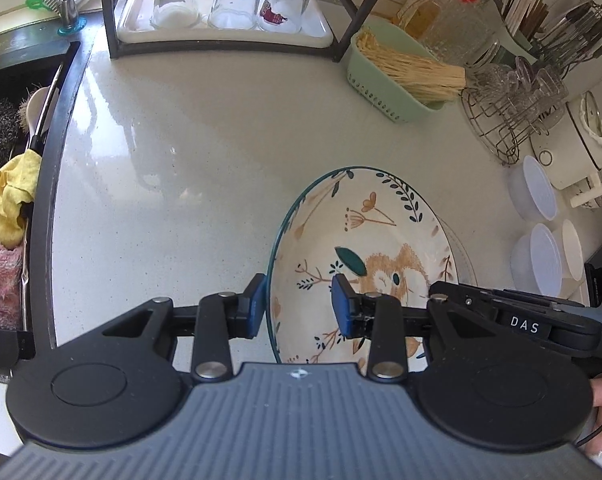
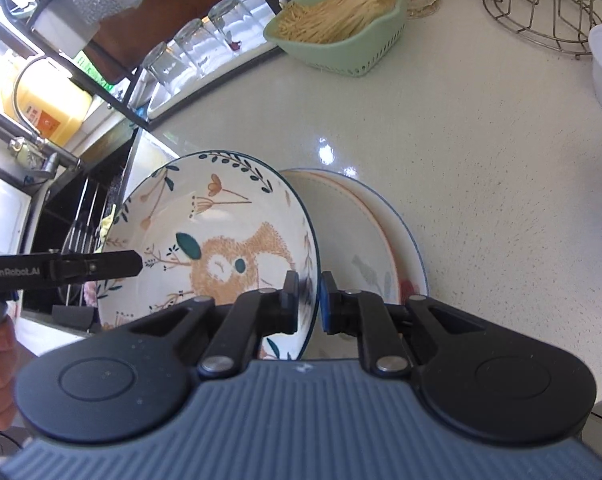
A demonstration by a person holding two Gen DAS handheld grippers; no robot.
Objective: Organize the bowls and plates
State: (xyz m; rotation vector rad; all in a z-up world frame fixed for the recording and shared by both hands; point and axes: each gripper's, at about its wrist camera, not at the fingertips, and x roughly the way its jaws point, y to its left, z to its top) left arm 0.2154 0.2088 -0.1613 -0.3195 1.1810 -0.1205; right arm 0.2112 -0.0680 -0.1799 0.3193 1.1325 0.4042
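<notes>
A floral plate with a bear drawing [image 1: 365,248] is tilted up on edge above the counter; it also shows in the right wrist view [image 2: 221,240]. My left gripper [image 1: 299,306] is open, its blue pads standing wide on either side of the plate's left rim without touching it. My right gripper [image 2: 309,300] is shut on the plate's right rim and holds it tilted. Under and beside it lies a stack of two flat plates [image 2: 365,240] on the counter. The right gripper's body [image 1: 521,312] shows at the right of the left wrist view.
White bowls [image 1: 541,232] stand at the right. A green basket of sticks [image 1: 397,68], a wire rack of glasses [image 1: 513,112], a tray with three upturned glasses [image 1: 229,4] and the sink [image 1: 9,168] with cloths ring the counter [image 1: 181,152].
</notes>
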